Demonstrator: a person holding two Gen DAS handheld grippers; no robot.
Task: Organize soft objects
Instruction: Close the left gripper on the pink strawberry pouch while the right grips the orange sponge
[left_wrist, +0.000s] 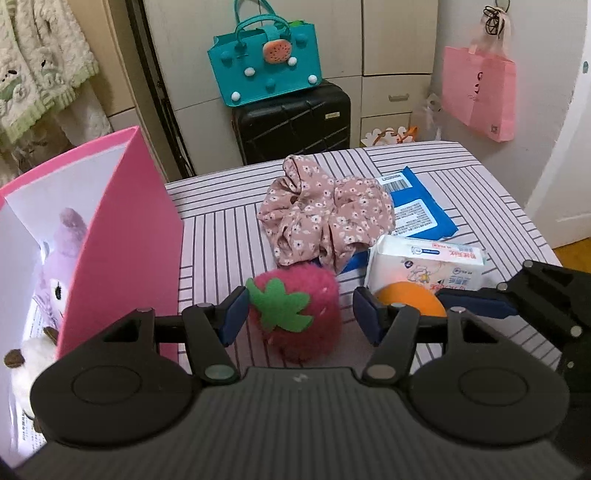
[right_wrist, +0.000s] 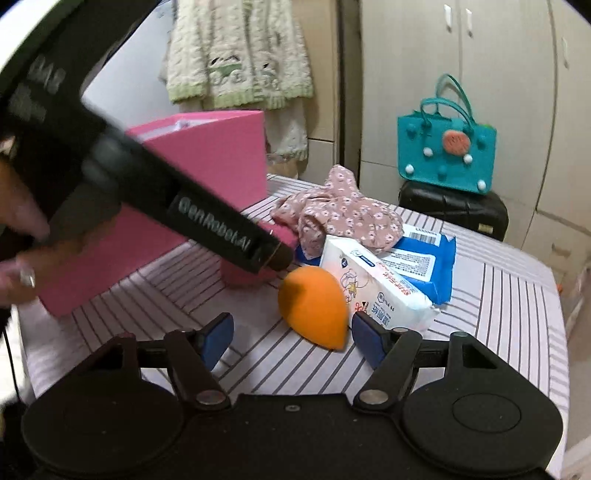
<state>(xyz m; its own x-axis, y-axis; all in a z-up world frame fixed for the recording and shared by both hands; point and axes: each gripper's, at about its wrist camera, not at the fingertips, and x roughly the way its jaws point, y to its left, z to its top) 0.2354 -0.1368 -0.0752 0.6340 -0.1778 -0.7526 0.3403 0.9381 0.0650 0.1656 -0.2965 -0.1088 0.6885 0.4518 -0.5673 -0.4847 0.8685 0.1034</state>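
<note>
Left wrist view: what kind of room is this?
Probably a bedroom at home: wardrobe doors and drawers along the wall, a black suitcase with a teal handbag on it, knitwear hanging at left.

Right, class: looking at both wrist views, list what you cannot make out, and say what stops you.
- Strawberry plush: right wrist view, nearly all hidden behind the left gripper's body.
- Toys in the pink box: left wrist view, partly hidden by its wall and the gripper.
- Blue packet: print too small; floral cloth and wipes pack cover part.

Two close downward wrist views, shared striped table (left_wrist: 461, 177).
</note>
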